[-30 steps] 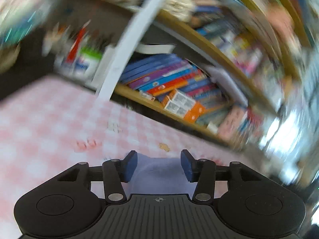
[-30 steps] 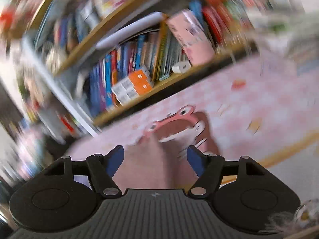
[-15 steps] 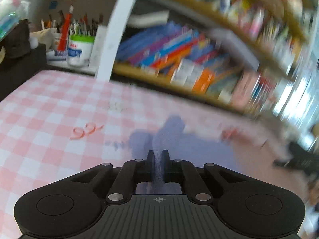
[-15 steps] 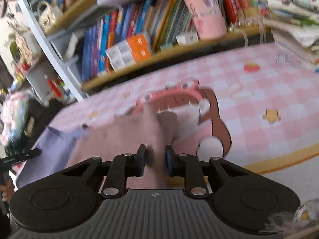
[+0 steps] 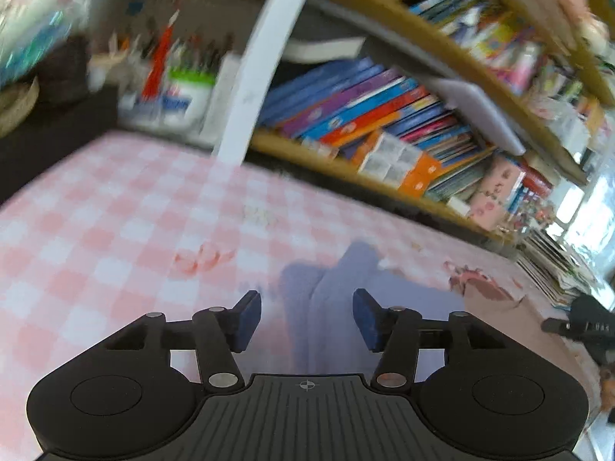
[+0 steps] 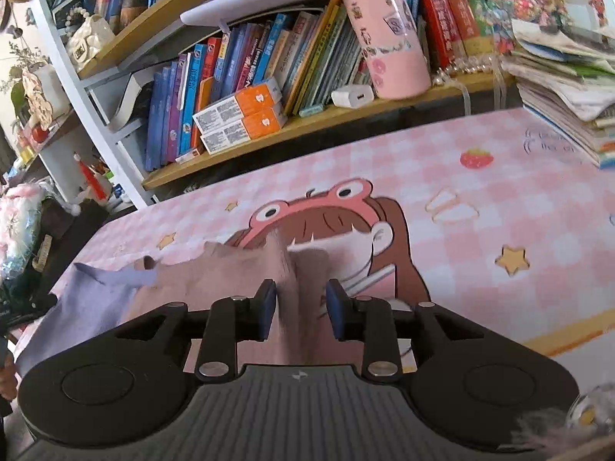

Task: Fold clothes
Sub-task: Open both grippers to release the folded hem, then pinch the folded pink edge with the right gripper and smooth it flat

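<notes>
My left hand-held gripper [image 5: 306, 320] hangs released, jaws spread wide, above the lavender-blue part of a soft two-tone cloth garment [image 5: 334, 307] lying on the pink checked table [image 5: 115, 230]. My right hand-held gripper [image 6: 301, 313] is parted too, a raised ridge of the mauve-pink fabric [image 6: 246, 276] between its blue pads [image 6: 267, 307].

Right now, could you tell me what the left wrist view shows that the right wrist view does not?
Only the left wrist view shows the left gripper, jaws wide apart over lilac cloth, and the other gripper from outside at the right edge. Only the right wrist view shows the right gripper, jaws partly open around a ridge of pink cloth, plus the cartoon print and strawberry. Both show the checked tablecloth, the bookshelf and orange boxes.
</notes>
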`<state>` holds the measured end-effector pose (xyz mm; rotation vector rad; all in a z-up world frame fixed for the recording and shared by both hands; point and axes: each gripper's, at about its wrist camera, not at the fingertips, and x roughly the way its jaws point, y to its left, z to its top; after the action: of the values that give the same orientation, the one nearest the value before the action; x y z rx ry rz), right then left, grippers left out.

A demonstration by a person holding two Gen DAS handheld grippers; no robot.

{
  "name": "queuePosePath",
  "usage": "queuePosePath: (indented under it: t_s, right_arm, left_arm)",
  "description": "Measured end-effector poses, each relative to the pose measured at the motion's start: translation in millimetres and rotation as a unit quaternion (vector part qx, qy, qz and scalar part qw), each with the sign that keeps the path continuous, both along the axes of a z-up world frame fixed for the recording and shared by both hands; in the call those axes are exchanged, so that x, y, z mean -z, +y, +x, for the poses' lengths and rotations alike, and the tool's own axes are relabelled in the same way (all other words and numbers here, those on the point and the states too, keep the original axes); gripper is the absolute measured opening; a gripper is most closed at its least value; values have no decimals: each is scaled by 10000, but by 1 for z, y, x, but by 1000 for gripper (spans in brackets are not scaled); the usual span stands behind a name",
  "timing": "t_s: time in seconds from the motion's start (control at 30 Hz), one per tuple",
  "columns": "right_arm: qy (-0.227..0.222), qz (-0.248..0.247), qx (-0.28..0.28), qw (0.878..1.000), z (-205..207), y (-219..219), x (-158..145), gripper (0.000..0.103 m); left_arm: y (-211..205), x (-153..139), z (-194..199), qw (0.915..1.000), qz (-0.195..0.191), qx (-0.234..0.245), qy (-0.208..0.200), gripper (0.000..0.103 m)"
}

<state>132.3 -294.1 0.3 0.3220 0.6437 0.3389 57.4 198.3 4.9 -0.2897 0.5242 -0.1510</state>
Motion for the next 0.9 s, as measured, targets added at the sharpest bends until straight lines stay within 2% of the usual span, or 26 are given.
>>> queuePosePath:
  t_s: [0.07, 0.1, 0.13, 0.17, 0.27, 0.33, 0.47, 0.57, 0.7, 0.9]
  right_arm:
    - [32, -44, -36, 10000, 5, 2, 0, 27]
    - [66, -72, -58, 9999, 8, 4, 1, 21]
    - [84, -76, -77, 9999, 10, 5, 2, 16]
    - [49, -6, -87, 9999, 9, 4, 1, 7]
    - [-58, 204, -119, 9997, 6, 1, -3, 5]
    - [-207, 487, -104, 9985, 2, -3, -7, 5]
    - [21, 143, -30, 9999, 10, 6, 7, 5]
    - [66, 251, 7, 9997, 11, 5, 15, 6]
    - [59, 517, 20, 9986, 10, -2, 21, 6]
    - [57, 674, 38, 9977, 7, -5, 25, 6]
  left_arm:
    - [-2, 4, 10, 9998, 24, 84, 174, 48]
    - [-4, 6, 16, 9996, 29, 125, 269, 32]
    - [-3, 10, 19, 9992, -91, 191, 353, 3]
    - [0, 14, 21, 9987, -248, 219, 390, 4]
    - [13, 9, 9, 9964, -833, 180, 39, 4]
    - [14, 10, 7, 9954, -956, 90, 11, 4]
    - [9, 21, 12, 9965, -817, 19, 164, 4]
    - [9, 19, 9, 9967, -802, 69, 83, 5]
    - [8, 19, 8, 9971, -744, 149, 43, 25]
    - [5, 18, 5, 9975, -657, 269, -18, 24]
